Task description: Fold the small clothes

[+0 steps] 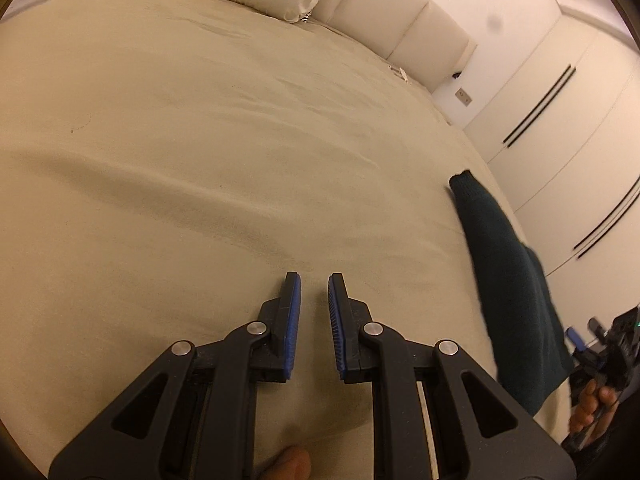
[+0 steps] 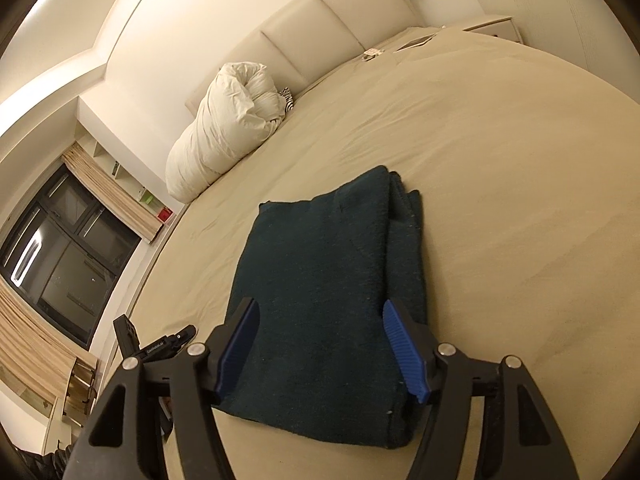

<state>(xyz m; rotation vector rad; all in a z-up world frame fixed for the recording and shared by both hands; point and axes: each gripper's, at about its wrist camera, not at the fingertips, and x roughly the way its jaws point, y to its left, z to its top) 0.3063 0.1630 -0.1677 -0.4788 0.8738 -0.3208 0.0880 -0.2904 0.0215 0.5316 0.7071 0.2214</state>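
Dark green knit, folded into a thick rectangle: the sweater (image 2: 332,280) lies flat on the beige bedspread (image 2: 500,184), filling the middle of the right wrist view. The right gripper (image 2: 324,352) stands over its near end, jaws spread wide, one blue pad at each side of the folded stack; whether the pads press the cloth cannot be told from here.

The left wrist view shows the same sweater (image 1: 508,280) only as a dark strip at the far right edge, well apart from the left gripper (image 1: 314,324). That gripper's blue pads are drawn in to a narrow gap with nothing between them, only bare bedspread (image 1: 200,140) below. This view also catches the person's hand (image 1: 592,404) on the right tool's handle, and a fingertip at the bottom edge.

The right wrist view alone shows the room's window side: a dark window (image 2: 60,248), tan curtains (image 2: 112,196), and part of the left tool (image 2: 160,344) low at the left.

Both views: a rumpled white duvet (image 2: 224,128) bundled against the padded cream headboard (image 2: 320,20). White wardrobe doors (image 1: 560,128) with dark strip handles appear in the left view only.
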